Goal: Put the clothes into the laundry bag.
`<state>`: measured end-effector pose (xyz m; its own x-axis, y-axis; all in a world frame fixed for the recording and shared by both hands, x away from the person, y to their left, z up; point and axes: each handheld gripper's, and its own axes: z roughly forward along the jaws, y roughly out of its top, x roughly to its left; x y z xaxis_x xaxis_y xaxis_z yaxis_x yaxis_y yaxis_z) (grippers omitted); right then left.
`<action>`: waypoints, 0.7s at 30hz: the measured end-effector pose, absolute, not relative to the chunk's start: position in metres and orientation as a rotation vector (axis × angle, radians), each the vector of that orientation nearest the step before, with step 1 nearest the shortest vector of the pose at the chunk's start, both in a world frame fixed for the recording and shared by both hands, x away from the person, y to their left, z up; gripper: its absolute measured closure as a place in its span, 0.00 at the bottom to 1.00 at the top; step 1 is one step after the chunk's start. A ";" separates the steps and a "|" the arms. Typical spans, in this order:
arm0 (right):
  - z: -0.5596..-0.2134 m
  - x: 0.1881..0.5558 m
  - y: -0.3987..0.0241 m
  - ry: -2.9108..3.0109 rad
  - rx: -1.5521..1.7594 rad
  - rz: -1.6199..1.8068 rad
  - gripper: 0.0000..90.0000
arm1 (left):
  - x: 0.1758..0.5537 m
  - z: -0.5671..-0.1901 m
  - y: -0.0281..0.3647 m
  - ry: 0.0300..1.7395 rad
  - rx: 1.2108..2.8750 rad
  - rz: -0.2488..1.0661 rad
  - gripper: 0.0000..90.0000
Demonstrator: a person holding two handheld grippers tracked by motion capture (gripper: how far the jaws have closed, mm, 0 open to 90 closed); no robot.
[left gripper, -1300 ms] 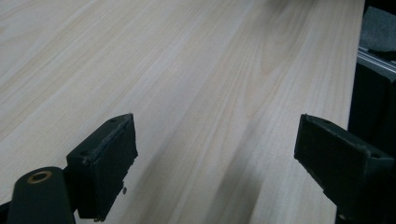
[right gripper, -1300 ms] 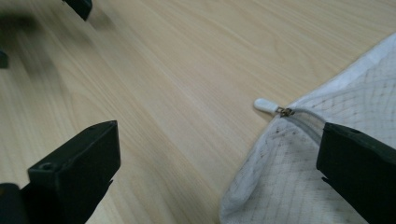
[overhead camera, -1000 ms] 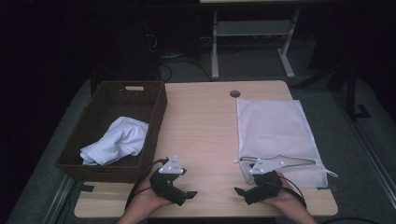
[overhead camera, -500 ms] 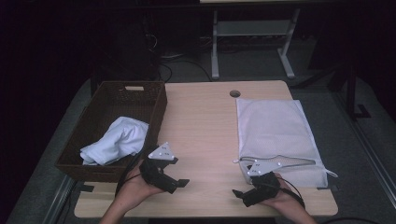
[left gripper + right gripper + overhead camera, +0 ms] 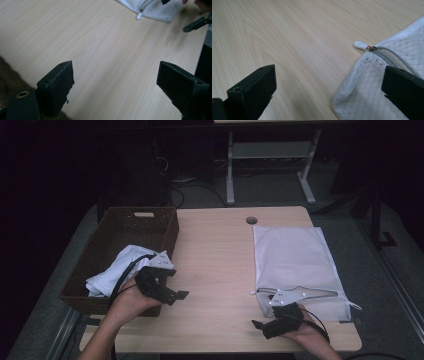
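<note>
1. The left gripper (image 5: 170, 292) is held over the near left part of the table (image 5: 215, 250), right beside the near right corner of the basket (image 5: 107, 252). Its jaws stand wide apart with nothing between them; in the left gripper view they frame bare wood.
2. The right gripper (image 5: 262, 326) sits low near the near edge of the table, at the near left corner of the mesh bag (image 5: 292, 257). Its jaws are also spread wide and hold nothing.
3. The mesh bag lies flat on the right half of the table, its long side running from near to far. It is white with a zipper along its near end.
4. In the right gripper view the zipper pull (image 5: 360, 45) lies on the wood at the bag's corner, between the two jaws but farther off and untouched.
5. The basket is dark brown wicker and stands at the left edge of the table. A white cloth (image 5: 117, 270) lies crumpled inside it, toward its near end, just left of the left gripper.
6. A round hole (image 5: 251, 220) shows in the tabletop near the far edge.
</note>
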<state>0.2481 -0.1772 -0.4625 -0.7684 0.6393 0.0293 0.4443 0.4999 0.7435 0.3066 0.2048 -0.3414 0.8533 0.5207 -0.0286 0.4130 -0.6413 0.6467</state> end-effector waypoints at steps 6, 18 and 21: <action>-0.462 0.249 -0.180 2.479 0.940 1.127 0.00 | 0.318 -0.331 0.221 0.723 2.376 0.249 0.15; -0.463 0.250 -0.180 2.481 0.950 1.122 0.00 | 0.354 -0.317 0.261 0.882 2.375 0.327 0.15; -0.464 0.250 -0.180 2.485 0.954 1.122 0.00 | 0.362 -0.315 0.270 0.919 2.375 0.344 0.15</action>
